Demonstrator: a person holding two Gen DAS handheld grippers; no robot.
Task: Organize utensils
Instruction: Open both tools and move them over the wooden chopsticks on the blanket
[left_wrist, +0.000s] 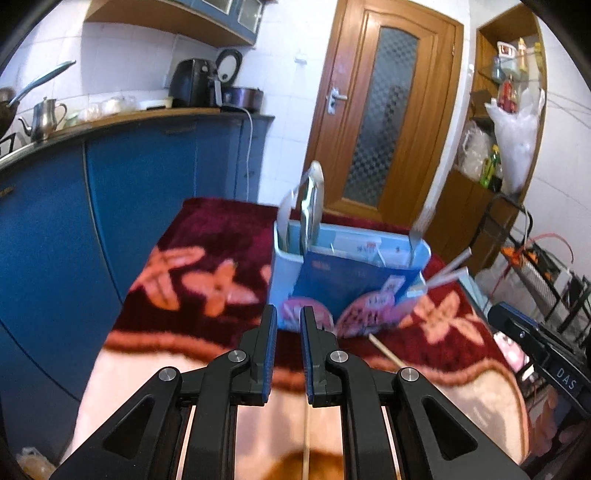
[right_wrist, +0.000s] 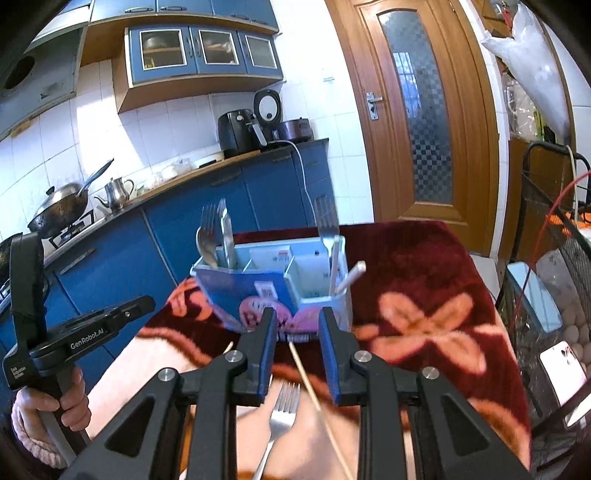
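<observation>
The right gripper (right_wrist: 293, 328), fingers spread and empty, should descend straight over the fork (right_wrist: 279, 419) handle, avoiding the chopstick (right_wrist: 317, 398), before closing gently.

A home kitchen: blue cabinets (right_wrist: 207, 55) at eleven o'clock, a wok (right_wrist: 61, 212) and steel teapot (right_wrist: 116, 194) at nine, an air fryer (right_wrist: 236, 133) on the counter, white wall tiles (right_wrist: 177, 122).

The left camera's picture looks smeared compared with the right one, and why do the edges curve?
Left wrist view: motion blur smears the light-blue plastic utensil caddy and its cutlery. Right wrist view: sharper, the steel fork on the blanket reads crisply. Both: fisheye bending, dark corners.
</observation>
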